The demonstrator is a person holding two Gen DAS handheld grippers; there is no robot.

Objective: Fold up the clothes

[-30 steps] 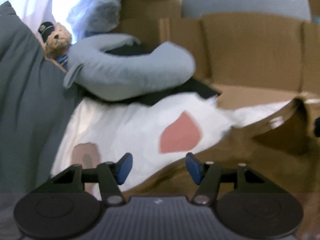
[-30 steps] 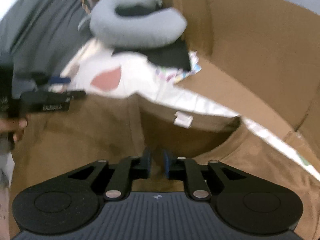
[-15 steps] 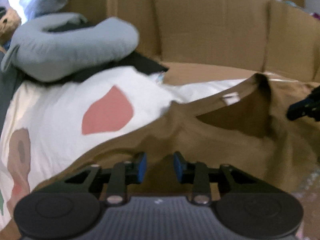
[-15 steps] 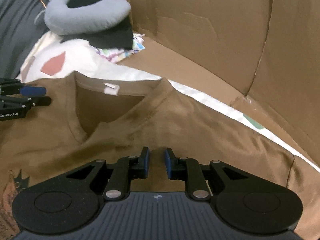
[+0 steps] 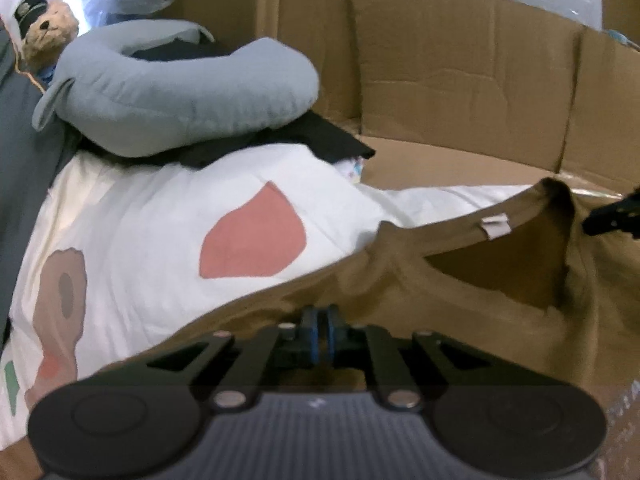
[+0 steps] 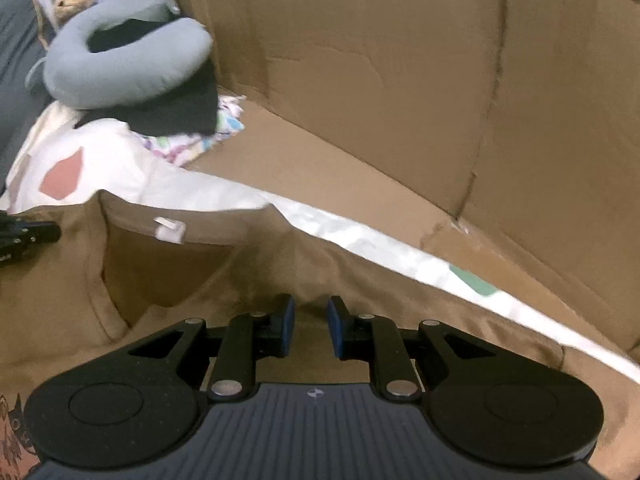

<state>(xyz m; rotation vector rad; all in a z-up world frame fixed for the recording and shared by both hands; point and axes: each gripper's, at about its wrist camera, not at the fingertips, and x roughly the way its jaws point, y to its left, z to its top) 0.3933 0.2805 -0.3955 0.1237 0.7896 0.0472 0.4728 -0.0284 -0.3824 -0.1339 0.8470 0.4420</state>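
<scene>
Left wrist view: left gripper (image 5: 320,330), angled down, closing on the brown shirt (image 5: 460,300) shoulder.

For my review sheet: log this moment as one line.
stage: grasping shoulders | left gripper: closing on brown T-shirt | right gripper: slightly apart over shirt | collar tag: facing up

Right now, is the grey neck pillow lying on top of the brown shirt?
No, the grey neck pillow rests on a dark folded garment beyond the white sheet, well clear of the brown shirt.
</scene>
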